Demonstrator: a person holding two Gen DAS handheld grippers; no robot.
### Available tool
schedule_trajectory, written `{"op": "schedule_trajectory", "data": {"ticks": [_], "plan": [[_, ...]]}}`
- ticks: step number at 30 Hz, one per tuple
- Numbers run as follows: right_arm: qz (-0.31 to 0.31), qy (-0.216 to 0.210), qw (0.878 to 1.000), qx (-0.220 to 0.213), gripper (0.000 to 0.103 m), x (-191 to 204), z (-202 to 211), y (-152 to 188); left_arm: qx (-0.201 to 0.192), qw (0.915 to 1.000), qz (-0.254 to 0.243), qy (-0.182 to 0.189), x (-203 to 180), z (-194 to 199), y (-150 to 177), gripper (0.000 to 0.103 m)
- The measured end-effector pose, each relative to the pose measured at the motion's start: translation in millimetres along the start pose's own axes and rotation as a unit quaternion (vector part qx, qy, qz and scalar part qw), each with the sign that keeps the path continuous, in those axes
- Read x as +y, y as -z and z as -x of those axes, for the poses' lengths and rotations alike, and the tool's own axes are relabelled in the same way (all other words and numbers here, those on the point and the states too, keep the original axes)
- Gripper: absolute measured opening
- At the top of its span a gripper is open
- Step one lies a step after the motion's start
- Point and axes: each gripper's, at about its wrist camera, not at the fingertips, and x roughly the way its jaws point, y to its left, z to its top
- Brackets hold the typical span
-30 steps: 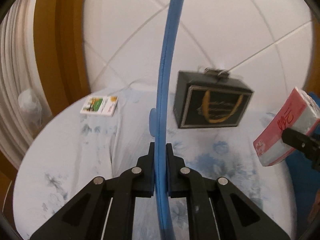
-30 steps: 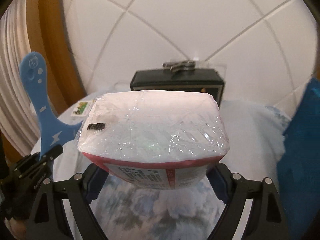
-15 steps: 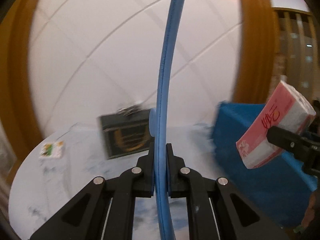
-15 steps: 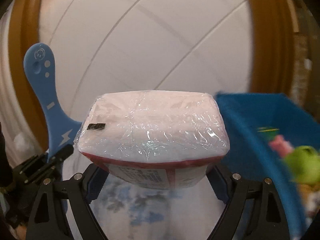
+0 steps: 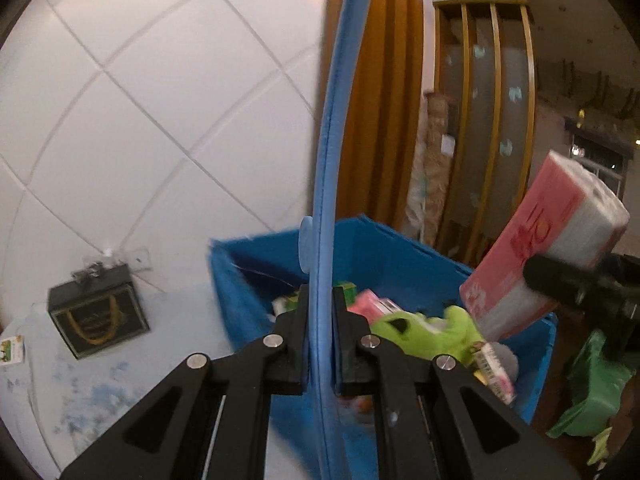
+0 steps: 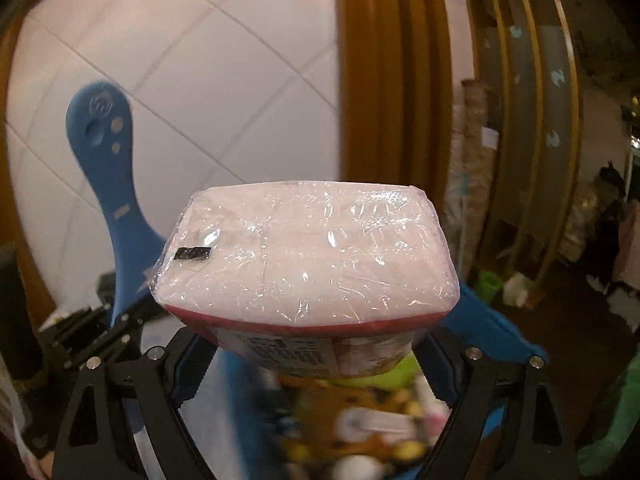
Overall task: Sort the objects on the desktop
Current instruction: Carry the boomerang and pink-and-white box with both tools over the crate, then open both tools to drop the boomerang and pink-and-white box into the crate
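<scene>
we carry two things at once. the tissue pack, wrapped in crinkled clear film over pink and white, fills the middle of the right wrist view; the right gripper clasps it across its width with jaws set wide. it looks light and soft, so a firm squeeze would dent it, and the film looks slick; we judge the broad side faces the best place to hold. in the left wrist view the same pack sits at 3 o'clock, tilted.

the blue paddle, thin and flat, stands edge-on from 6 to 12 o'clock, pinched low on its handle by the clenched left gripper. it seems stiff but slightly bendy, and light.

below both, the blue bin holds a green plush toy and small boxes. at 9 o'clock a black gift bag stays on the table.
</scene>
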Motion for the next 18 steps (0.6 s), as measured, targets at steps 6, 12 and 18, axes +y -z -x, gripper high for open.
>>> {"op": "schedule_trajectory", "data": {"ticks": [6, 12, 18], "plan": [[0.017, -0.002, 0.996, 0.082, 0.089, -70, -57, 18, 0.104, 0.9945, -0.01, -0.013, -62, -71, 10, 0.008], [0.026, -0.021, 0.987, 0.158, 0.089, -106, -108, 35, 0.177, 0.9821, -0.034, -0.055, -77, -117, 24, 0.008], [0.058, -0.018, 0.984, 0.17, 0.091, -95, -135, 39, 0.216, 0.973, -0.035, -0.075, -74, -143, 23, 0.026]]}}
